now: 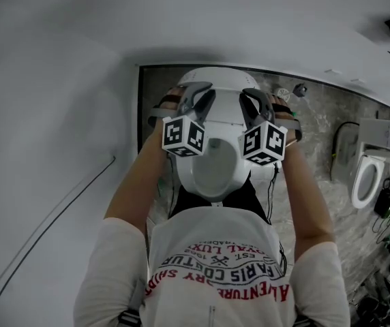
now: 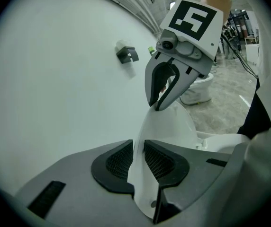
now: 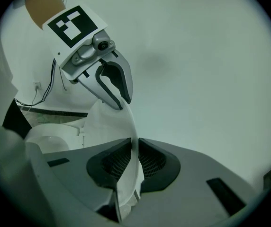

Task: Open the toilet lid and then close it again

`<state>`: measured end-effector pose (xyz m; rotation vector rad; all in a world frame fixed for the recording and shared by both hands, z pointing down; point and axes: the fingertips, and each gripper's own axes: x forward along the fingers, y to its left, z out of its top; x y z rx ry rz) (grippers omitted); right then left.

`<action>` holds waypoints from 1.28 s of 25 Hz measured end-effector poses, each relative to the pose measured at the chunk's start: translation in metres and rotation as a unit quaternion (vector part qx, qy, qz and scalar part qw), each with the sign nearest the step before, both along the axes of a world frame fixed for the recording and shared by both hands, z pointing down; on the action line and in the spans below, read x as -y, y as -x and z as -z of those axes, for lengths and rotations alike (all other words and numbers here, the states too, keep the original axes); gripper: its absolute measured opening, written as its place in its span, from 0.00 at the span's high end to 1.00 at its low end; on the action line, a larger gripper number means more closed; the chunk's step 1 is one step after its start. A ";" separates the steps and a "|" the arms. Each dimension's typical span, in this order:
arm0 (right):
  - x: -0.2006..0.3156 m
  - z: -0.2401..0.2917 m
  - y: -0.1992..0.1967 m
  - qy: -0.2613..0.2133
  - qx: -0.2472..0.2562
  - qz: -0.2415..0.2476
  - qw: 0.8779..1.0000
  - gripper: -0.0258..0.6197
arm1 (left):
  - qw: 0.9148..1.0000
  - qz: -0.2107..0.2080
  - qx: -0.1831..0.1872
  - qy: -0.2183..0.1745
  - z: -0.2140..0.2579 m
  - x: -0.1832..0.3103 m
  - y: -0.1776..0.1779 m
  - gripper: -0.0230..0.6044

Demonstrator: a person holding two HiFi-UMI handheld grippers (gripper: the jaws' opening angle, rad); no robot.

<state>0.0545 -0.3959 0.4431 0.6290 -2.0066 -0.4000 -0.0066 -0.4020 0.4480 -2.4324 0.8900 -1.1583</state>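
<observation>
Left hand-held gripper and right hand-held gripper both pinch the raised toilet lid, one per side edge, bowl below them.

Head view looks steeply down; the close gripper views face each other across the lid (edge-on).

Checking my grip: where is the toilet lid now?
Head view, centre: the toilet lid stands raised over the bowl, its left edge in the left tongs, its right edge in the right tongs.
</observation>
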 end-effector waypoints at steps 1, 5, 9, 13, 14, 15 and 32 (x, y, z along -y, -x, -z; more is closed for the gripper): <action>0.000 0.001 -0.001 0.008 0.010 0.000 1.000 0.91 | 1.000 0.003 -0.002 0.013 0.000 0.000 0.000 0.83; -0.008 0.007 -0.001 0.043 0.035 -0.017 0.998 0.91 | 0.998 0.004 -0.005 0.056 0.004 -0.008 0.003 0.83; -0.021 0.027 -0.001 0.051 0.057 -0.036 0.996 0.91 | 0.999 -0.007 -0.009 0.046 0.020 -0.021 0.006 0.84; -0.034 0.058 -0.005 0.042 0.094 -0.070 0.992 0.91 | 0.997 0.020 -0.068 0.025 0.060 -0.025 0.011 0.95; -0.038 0.066 -0.006 0.034 0.101 -0.080 0.991 0.91 | 0.996 0.022 -0.081 0.023 0.070 -0.029 0.011 0.95; -0.042 0.073 -0.007 0.027 0.110 -0.093 0.989 0.91 | 0.995 0.024 -0.093 0.019 0.079 -0.034 0.011 0.95; -0.169 0.167 -0.010 -0.031 0.331 -0.326 0.885 0.94 | 0.927 0.162 -0.335 -0.046 0.189 -0.178 0.067 0.95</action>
